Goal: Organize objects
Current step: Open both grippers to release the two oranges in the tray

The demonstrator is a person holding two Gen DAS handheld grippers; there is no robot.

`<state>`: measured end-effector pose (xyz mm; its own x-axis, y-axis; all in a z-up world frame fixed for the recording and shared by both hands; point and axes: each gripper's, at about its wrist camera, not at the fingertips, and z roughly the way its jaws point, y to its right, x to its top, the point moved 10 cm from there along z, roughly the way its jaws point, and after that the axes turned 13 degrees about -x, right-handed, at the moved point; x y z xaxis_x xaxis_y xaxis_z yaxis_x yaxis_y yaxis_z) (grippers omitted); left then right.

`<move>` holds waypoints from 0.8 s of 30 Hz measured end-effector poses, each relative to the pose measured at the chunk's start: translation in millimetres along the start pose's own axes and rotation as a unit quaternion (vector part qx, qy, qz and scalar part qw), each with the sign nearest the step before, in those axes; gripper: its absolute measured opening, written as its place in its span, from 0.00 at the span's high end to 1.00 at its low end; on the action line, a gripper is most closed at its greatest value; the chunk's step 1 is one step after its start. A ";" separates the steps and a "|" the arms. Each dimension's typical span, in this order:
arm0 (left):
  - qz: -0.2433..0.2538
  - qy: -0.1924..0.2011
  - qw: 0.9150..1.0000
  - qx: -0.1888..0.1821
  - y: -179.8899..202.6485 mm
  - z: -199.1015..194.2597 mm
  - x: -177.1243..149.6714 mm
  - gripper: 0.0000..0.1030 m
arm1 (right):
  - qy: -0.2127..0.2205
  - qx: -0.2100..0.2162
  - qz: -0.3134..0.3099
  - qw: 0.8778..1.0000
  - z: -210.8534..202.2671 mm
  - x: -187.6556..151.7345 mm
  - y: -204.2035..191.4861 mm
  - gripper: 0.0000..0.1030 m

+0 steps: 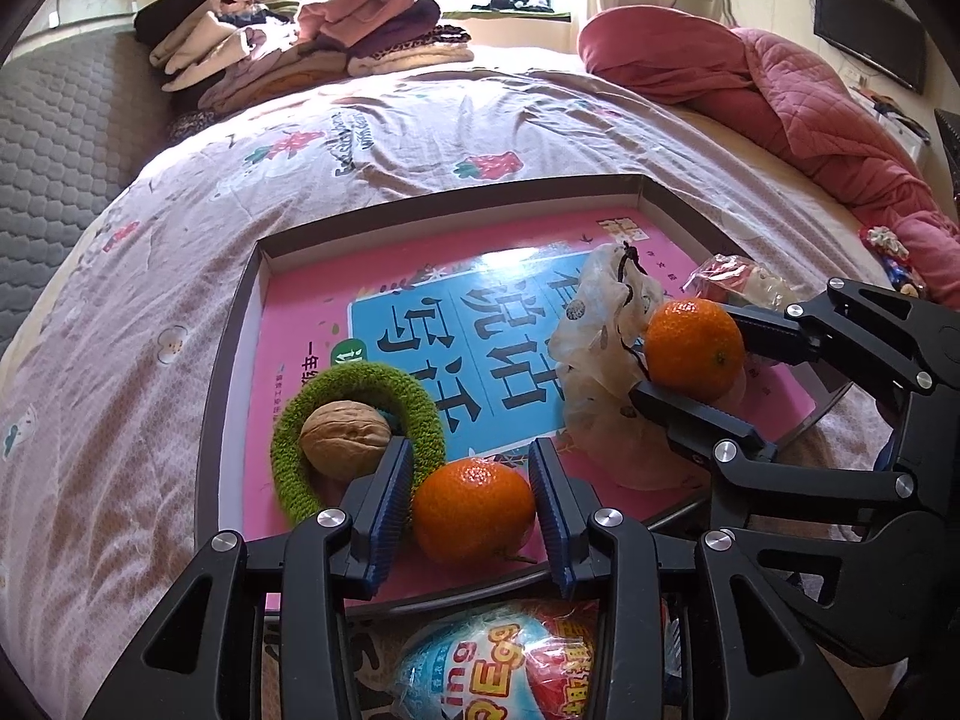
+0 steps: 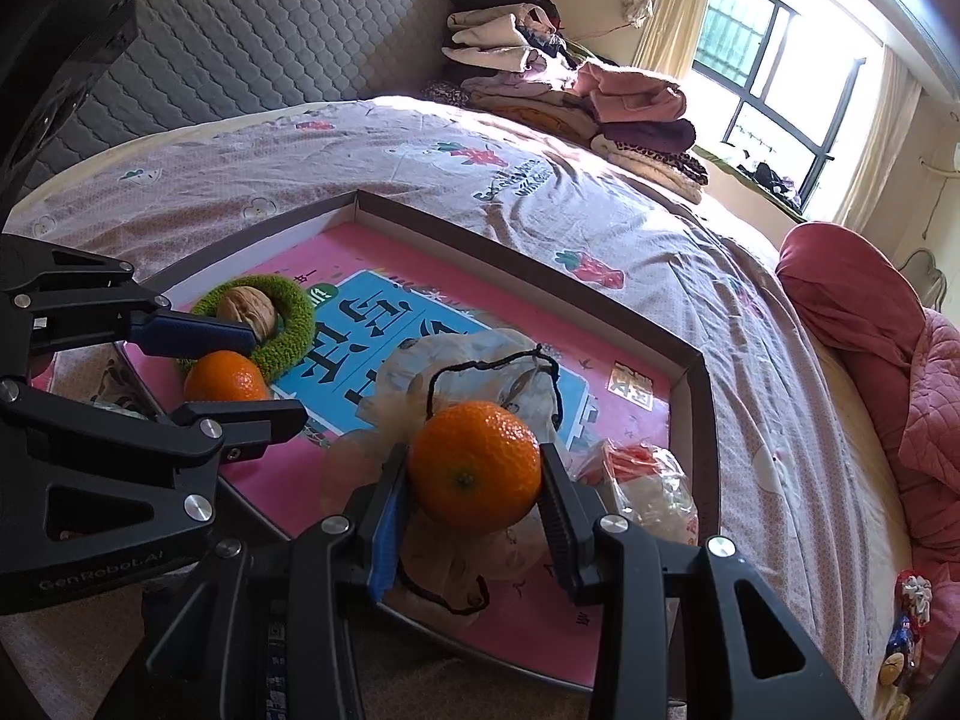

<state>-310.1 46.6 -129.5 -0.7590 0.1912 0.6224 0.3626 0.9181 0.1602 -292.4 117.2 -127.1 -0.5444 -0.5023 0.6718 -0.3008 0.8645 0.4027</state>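
Nearest, left gripper [image 1: 472, 510] straddling a mandarin [image 1: 473, 510] resting on the pink book [image 1: 312, 324] in the shallow box [image 1: 231, 324]; jaws spread, pads just beside the peel on each side, not pressing. Best closed slowly and squarely across the fruit's widest part, then lifted straight up so as not to drag the green knitted ring [image 1: 420, 402] touching it, walnut [image 1: 345, 438] sitting inside that ring.

Further right, right gripper [image 2: 474, 474] clenched on a second mandarin [image 2: 474, 468], held clear above the crumpled drawstring pouch [image 2: 474, 354]. Light grip advisable: soft peel, easily bruised. Probably bound for the pouch, though mouth not clearly seen open; cord [image 2: 489, 363] likely to snag.

Beyond, wrapped snack packet [image 2: 645, 480] by the box's corner; farther still, folded clothes [image 1: 312, 42] on the bed [image 1: 420, 126].
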 end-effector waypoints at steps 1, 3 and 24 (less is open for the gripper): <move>-0.002 0.001 1.000 -0.001 -0.4 -0.7 -0.3 0.60 | 0.000 0.000 0.000 1.000 -0.6 0.0 -0.4 0.61; -0.006 0.004 1.000 -0.004 -1.4 -2.9 -0.1 0.60 | -0.001 -0.001 -0.001 1.000 -0.8 -0.2 -0.3 0.61; -0.010 0.031 0.999 -0.012 3.3 -26.1 6.0 0.60 | -0.018 0.019 0.030 0.999 -5.7 -1.2 3.2 0.54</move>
<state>-299.4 41.8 -105.3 -0.7317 0.1496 0.6650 0.3603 0.9130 0.1912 -288.3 120.5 -123.1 -0.5893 -0.4490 0.6716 -0.2951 0.8935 0.3384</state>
